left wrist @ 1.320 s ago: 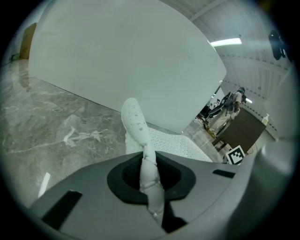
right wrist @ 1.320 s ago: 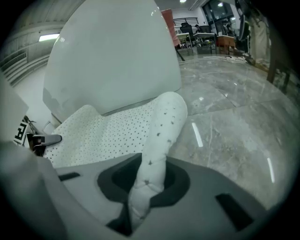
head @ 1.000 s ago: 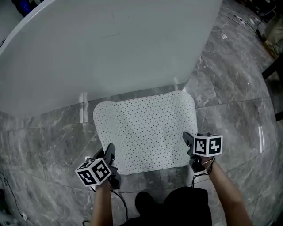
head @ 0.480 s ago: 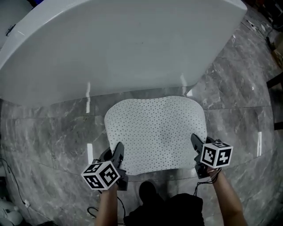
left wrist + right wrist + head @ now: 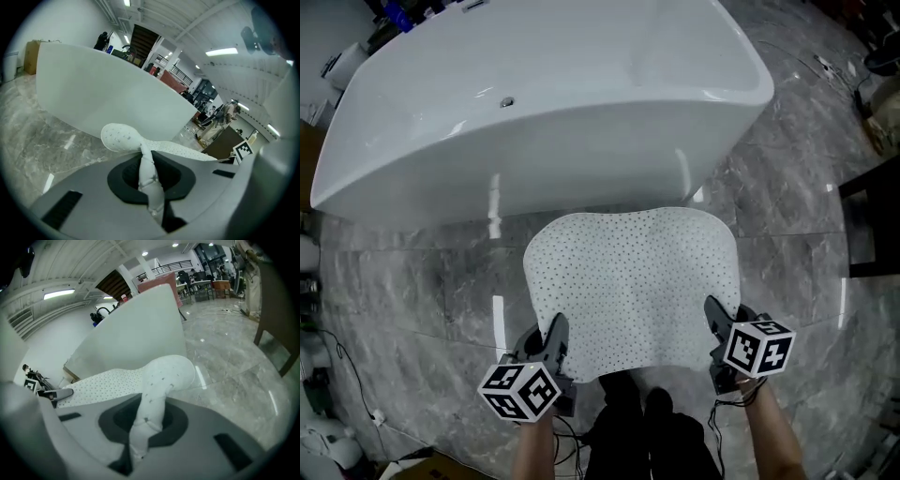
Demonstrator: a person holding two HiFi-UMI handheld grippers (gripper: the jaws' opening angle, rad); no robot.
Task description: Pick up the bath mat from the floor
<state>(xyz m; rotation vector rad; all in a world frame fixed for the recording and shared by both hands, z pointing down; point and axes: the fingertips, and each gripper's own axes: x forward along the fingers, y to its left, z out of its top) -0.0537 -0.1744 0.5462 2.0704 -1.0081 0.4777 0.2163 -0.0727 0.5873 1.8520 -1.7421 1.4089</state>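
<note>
The white bath mat (image 5: 633, 281) with small dark dots hangs stretched between my two grippers, lifted off the grey marble floor (image 5: 422, 281). My left gripper (image 5: 553, 330) is shut on its near left corner; in the left gripper view a pinched fold of the bath mat (image 5: 149, 171) runs between the jaws. My right gripper (image 5: 713, 314) is shut on the near right corner, and the right gripper view shows the bath mat (image 5: 154, 394) bunched in its jaws. The mat's far edge droops toward the tub.
A large white bathtub (image 5: 544, 103) stands just beyond the mat. A dark table leg (image 5: 867, 225) is at the right edge. Cables and small items (image 5: 328, 412) lie at the far left on the floor. My feet (image 5: 633, 412) show below the mat.
Both grippers have risen with the mat's near corners in them. The mat has come up off the floor, and the tub and floor now look farther away.
</note>
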